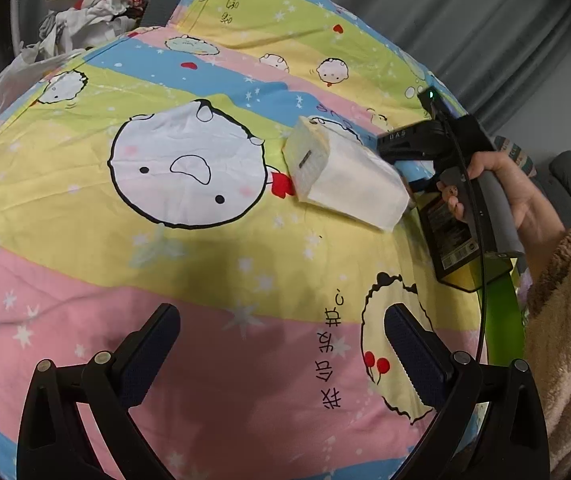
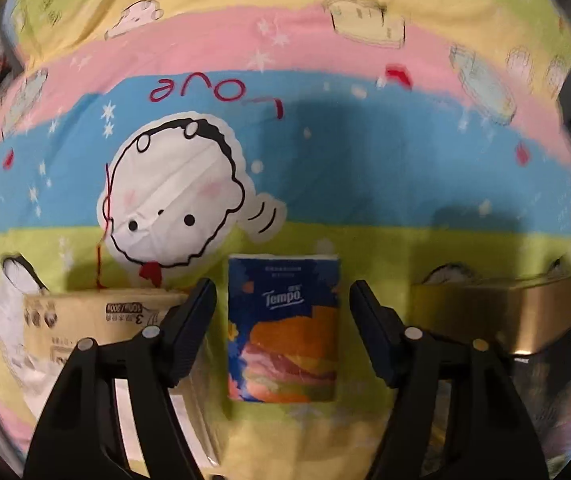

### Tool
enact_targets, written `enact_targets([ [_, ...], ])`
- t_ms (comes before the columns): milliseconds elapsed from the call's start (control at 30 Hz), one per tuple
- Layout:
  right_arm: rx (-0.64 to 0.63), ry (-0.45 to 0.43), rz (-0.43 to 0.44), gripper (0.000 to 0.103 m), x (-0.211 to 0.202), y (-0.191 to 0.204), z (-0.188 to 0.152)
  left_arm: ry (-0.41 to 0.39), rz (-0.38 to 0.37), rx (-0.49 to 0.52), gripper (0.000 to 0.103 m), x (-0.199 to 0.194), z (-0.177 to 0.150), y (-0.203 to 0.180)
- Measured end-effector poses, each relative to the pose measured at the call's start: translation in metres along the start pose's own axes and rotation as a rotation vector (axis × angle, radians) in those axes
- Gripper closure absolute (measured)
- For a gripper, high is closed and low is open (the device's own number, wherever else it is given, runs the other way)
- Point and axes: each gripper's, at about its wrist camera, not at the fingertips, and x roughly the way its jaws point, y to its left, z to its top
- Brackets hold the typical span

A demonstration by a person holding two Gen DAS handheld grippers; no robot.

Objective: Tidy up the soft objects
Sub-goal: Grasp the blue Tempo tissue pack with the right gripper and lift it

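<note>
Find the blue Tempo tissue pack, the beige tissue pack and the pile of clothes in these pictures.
Blue Tempo tissue pack [image 2: 283, 328]: right wrist view, middle of its printed front.
Beige tissue pack [image 2: 97, 312]: right wrist view, its labelled side.
Pile of clothes [image 1: 97, 8]: left wrist view, centre of the heap.

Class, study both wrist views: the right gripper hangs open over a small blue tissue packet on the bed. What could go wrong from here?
1. The right gripper straddles the tissue packet with gaps either side; closing off-centre might push it rather than grip it.
2. The large tissue pack lies close by, so a finger may catch it.
3. The quilt is soft, and fingers may pinch it.
</note>
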Motion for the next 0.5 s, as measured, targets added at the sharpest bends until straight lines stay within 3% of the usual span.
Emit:
enact_targets([
  [267,-0.043,-0.096,-0.074,0.053,-0.025,0.020,-0.012,0.001,0.006,0.000,0.001,0.000,0.001,-0.001],
  [500,-0.089,-0.191,0.063,0.053,-0.083,0.017,-0.064,-0.009,0.006,0.014,0.001,-0.002,-0.002,-0.004],
])
